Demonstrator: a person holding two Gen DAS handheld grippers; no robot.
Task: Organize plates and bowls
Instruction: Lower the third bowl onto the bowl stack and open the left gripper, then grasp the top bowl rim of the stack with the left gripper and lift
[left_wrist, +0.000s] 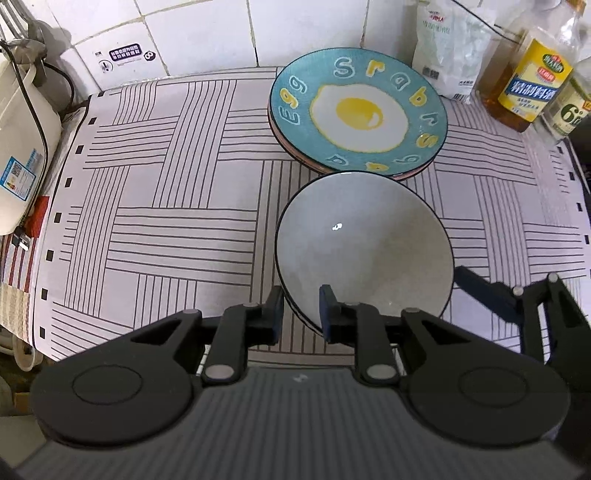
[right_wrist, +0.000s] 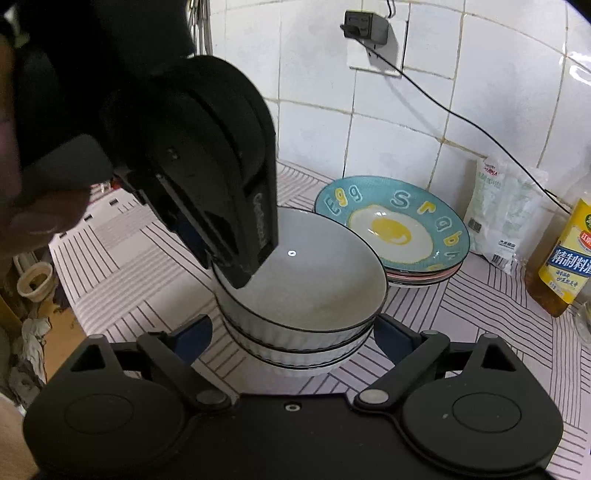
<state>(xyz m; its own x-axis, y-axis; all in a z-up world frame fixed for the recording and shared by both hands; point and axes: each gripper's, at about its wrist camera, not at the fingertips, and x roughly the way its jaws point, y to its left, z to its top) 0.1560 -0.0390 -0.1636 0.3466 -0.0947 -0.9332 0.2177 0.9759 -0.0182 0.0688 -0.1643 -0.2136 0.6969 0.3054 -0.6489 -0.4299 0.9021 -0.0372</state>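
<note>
Grey bowl (left_wrist: 364, 247) – left gripper (left_wrist: 301, 314) steeply down, astride its rim.

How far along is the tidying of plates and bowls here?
Done: plates stacked at the back; bowls nested in front of them. In hand: left gripper straddles the top bowl at its rim, grip unclear; right gripper stands open around the stack. Left: probably only letting go; no loose dish shows.
</note>
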